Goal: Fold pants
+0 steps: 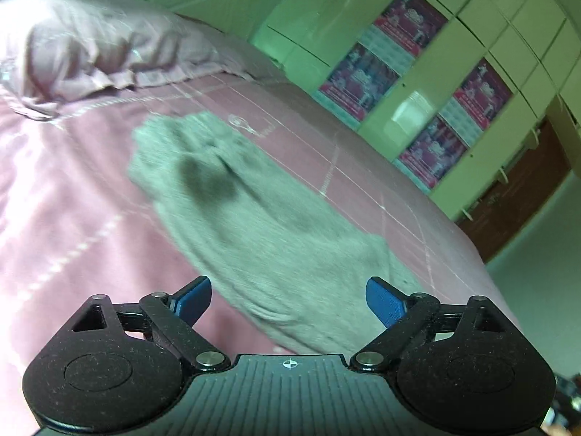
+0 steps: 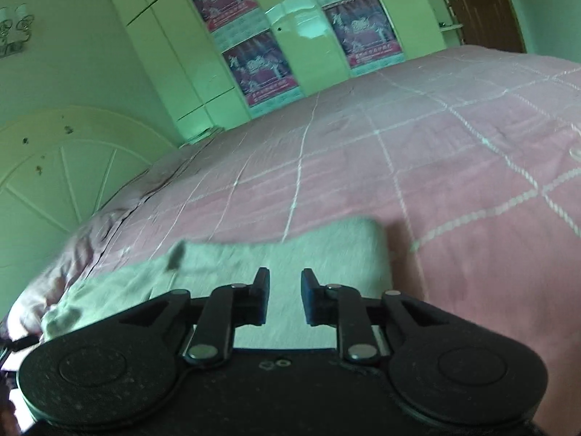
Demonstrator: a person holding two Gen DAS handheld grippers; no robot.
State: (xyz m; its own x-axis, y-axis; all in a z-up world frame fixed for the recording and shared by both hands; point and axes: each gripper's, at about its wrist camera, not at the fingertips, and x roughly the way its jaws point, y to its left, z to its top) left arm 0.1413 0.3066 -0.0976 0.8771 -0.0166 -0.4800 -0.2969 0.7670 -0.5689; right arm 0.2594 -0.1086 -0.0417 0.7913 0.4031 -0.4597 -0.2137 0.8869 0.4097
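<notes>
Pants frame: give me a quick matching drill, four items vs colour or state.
1. pants
2. bedspread
3. left tongs
4. right tongs

a. pink with pale grid lines
b. spread wide, nothing between
c. grey, lying on the bed
d. narrow gap, nothing pinched

Pairs: 1-c, 2-a, 3-b, 4-d

You are working in a home bedroom: a bed point(image 2: 435, 152) is wearing a pink quilted cover, a pillow point(image 1: 90, 47) is lying at its head edge, and a tall wardrobe point(image 2: 290, 36) is standing beyond its far edge.
</notes>
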